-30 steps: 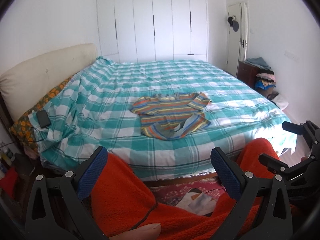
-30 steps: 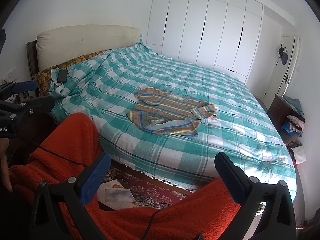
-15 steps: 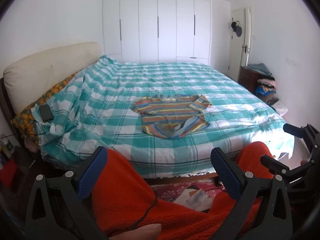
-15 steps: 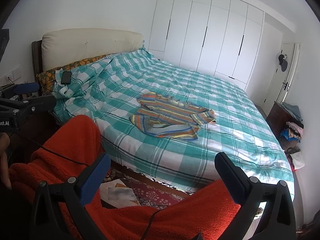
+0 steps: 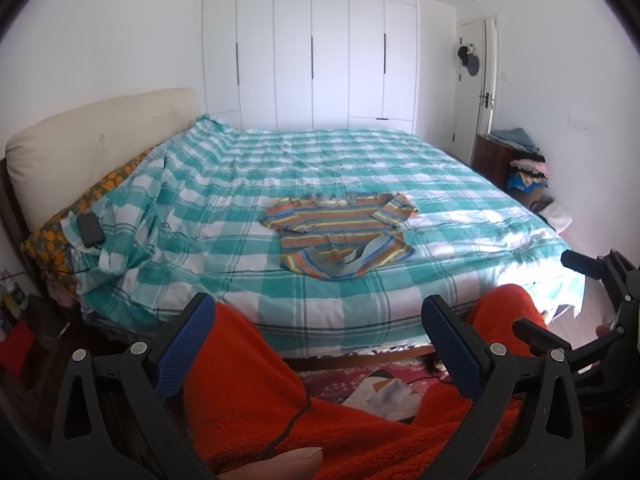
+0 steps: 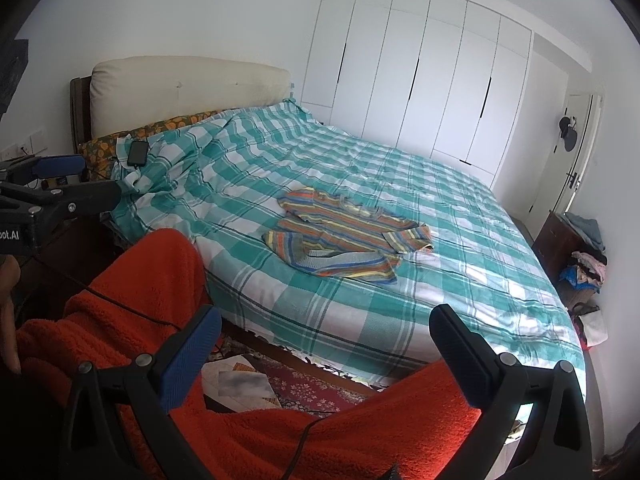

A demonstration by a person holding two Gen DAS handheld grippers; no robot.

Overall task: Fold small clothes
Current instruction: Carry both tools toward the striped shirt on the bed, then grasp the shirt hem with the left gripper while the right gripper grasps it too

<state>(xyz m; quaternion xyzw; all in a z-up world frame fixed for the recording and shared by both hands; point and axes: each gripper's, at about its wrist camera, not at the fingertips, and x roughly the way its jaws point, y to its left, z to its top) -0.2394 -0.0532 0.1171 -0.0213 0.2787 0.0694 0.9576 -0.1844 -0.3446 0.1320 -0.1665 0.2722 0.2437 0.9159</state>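
Observation:
A small striped shirt lies partly rumpled on the teal checked bedspread, its lower hem turned up. My left gripper is open and empty, held well short of the bed above orange fleece-covered legs. My right gripper is also open and empty, equally far from the shirt. The right gripper shows at the right edge of the left wrist view, the left gripper at the left edge of the right wrist view.
A black phone lies near the orange-patterned pillow. White wardrobe doors stand behind the bed. A dark cabinet with piled clothes sits at the right wall. Papers lie on the red rug.
Both wrist cameras have risen and tilted up slightly, so the bed and shirt sit lower in view. The shirt has not moved and both grippers stay open.

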